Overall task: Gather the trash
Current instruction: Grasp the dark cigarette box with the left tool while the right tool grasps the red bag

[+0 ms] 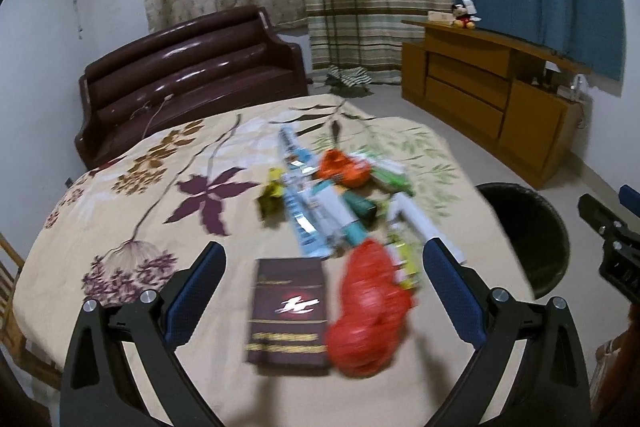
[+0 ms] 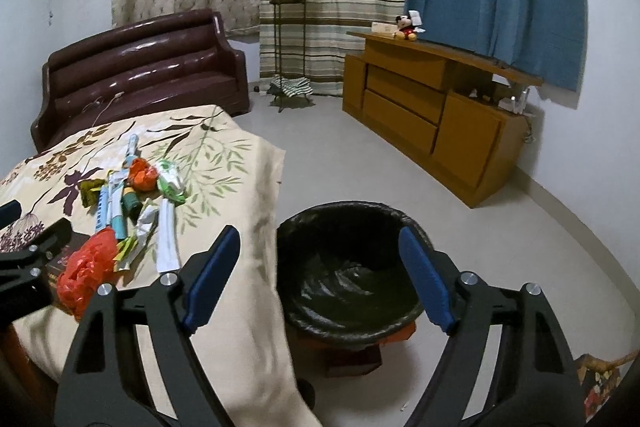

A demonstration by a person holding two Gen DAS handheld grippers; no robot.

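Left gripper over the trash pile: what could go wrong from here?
1. The open left gripper frames both the dark box and the red plastic bag; it may catch both, or the bag could slip out.
2. The bin stands on the floor beside the table, so a short carry drops trash onto the floor.

Left claw [image 1: 323, 269] agape over dark booklet [image 1: 287, 315], red bag [image 1: 368, 311], floral tablecloth [image 1: 120, 195]

Left gripper [image 1: 324, 259], right gripper [image 2: 320, 247]: jaws apart.
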